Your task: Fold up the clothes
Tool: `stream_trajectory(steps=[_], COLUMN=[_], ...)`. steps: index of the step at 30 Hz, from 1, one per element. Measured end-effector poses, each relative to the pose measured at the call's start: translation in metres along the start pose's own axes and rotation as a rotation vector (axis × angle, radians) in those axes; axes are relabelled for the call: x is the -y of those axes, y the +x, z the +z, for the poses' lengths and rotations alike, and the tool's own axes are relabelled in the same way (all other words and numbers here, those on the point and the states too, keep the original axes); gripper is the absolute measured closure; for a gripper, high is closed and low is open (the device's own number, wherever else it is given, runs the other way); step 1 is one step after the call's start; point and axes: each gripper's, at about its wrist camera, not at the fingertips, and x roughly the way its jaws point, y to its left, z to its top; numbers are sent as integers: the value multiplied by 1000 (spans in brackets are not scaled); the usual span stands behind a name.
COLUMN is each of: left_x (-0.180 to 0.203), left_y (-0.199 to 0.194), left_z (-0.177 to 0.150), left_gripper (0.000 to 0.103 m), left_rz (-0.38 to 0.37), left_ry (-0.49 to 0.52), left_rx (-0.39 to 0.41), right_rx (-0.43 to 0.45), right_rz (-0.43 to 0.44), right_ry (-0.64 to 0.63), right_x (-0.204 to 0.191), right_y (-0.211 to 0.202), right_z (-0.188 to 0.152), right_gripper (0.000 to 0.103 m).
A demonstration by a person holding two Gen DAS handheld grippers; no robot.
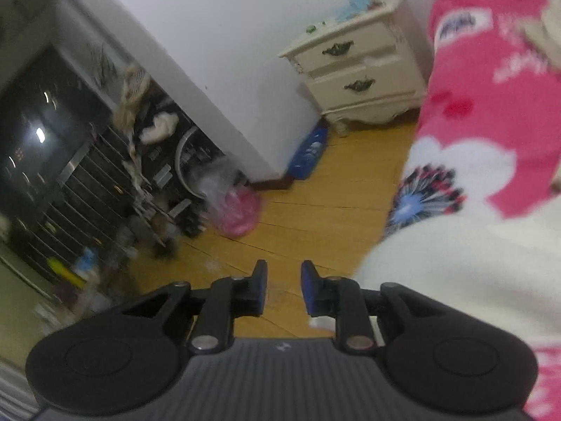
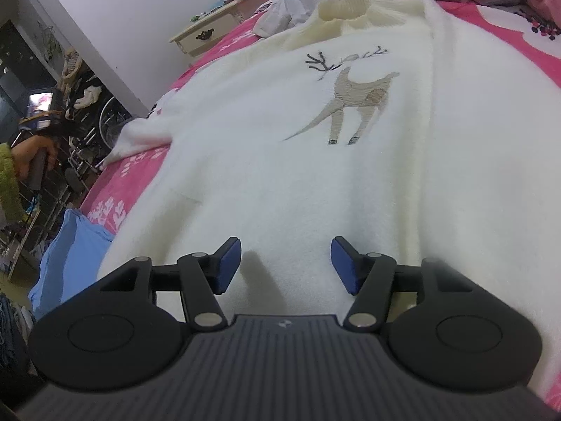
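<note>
The white sweater [image 2: 315, 161] lies spread flat across the pink bedspread [image 2: 129, 175], front side up, its stitched deer [image 2: 354, 101] in plain sight and the ribbed collar [image 2: 350, 8] at the far end. One sleeve [image 2: 143, 137] reaches out to the left, its cuff at the edge of the bed. The right gripper [image 2: 285, 263] hangs low over the hem end of the sweater, jaws standing well apart with nothing between them but bare knit, and their shadow falls on the fabric just beneath. Over on the left edge of that view a hand [image 2: 31, 156] in a fuzzy green sleeve [image 2: 8, 182] grips the handle of the other tool, off the side of the bed.

From the left wrist, the left gripper [image 1: 284, 287] points down at the wooden floor [image 1: 315, 217] beside the bed, jaws parted by a narrow gap and empty, the blue pads clear of everything. The sweater's edge [image 1: 455, 263] sits to the right of it, draped on the bedspread, near the right finger but I cannot tell whether it touches. Beyond stand a cream nightstand [image 1: 364, 70] against the white wall [image 1: 224, 52], a pink plastic bag [image 1: 238, 210] on the floor, and a cluttered dark rack [image 1: 105, 182] to the left. A light blue garment [image 2: 70, 245] hangs at the near left corner of the bed, beside the sweater
</note>
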Motion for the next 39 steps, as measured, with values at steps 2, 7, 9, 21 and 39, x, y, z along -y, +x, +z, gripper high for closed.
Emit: stream_trajectory(steps=[2, 7, 9, 21, 39], left_x=[-7, 21, 46, 103, 56], left_y=[-38, -114, -123, -95, -94], left_z=[-13, -72, -99, -147, -131], left_gripper=[65, 54, 54, 93, 64], left_rz=[-184, -812, -994, -1091, -839], left_ry=[-44, -149, -209, -403, -62], left_rx=[-18, -226, -335, -488, -206], right_rx=[-1, -3, -4, -5, -54], right_rz=[3, 7, 7, -12, -38], right_ry=[2, 18, 29, 38, -97], right_x=[-1, -2, -3, -9, -22], right_y=[0, 0, -1, -10, 0], right_z=[0, 1, 1, -3, -9], right_gripper=[45, 43, 43, 43, 43])
